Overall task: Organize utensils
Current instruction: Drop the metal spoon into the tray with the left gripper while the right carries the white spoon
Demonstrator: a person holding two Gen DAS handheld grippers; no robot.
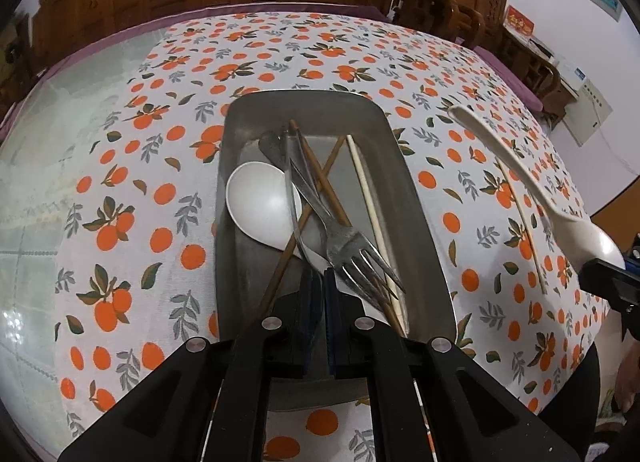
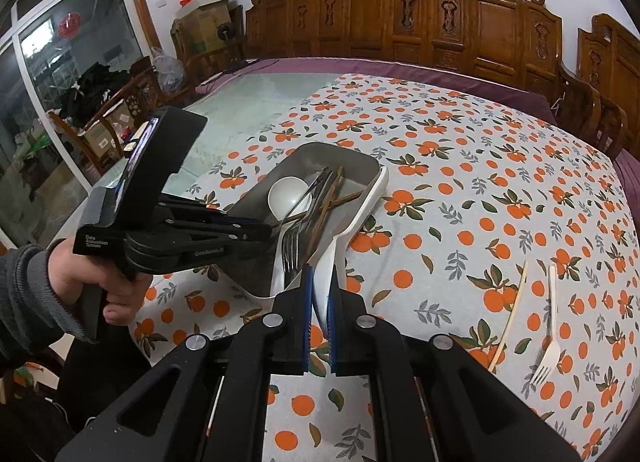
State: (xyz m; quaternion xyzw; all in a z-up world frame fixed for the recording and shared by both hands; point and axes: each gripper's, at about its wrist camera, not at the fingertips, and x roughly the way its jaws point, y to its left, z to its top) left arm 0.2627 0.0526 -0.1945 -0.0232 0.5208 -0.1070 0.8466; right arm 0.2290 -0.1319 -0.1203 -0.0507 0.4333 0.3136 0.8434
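Left tongs (image 1: pixel 319 282) pinch what looks like the knife (image 1: pixel 298 198) tip in the tray (image 1: pixel 236 262); right tongs (image 2: pixel 319 294) pinch a white spoon (image 2: pixel 352 218) just ahead. Either could slip, scattering utensils.

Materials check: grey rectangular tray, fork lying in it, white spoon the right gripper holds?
Grey rectangular tray: likely stainless steel, brushed matte, dull reflections. Silver fork: polished metal, bright glints on its tines. White spoon in the right gripper: opaque, smooth, soft sheen; plastic or melamine, ceramic not excluded.
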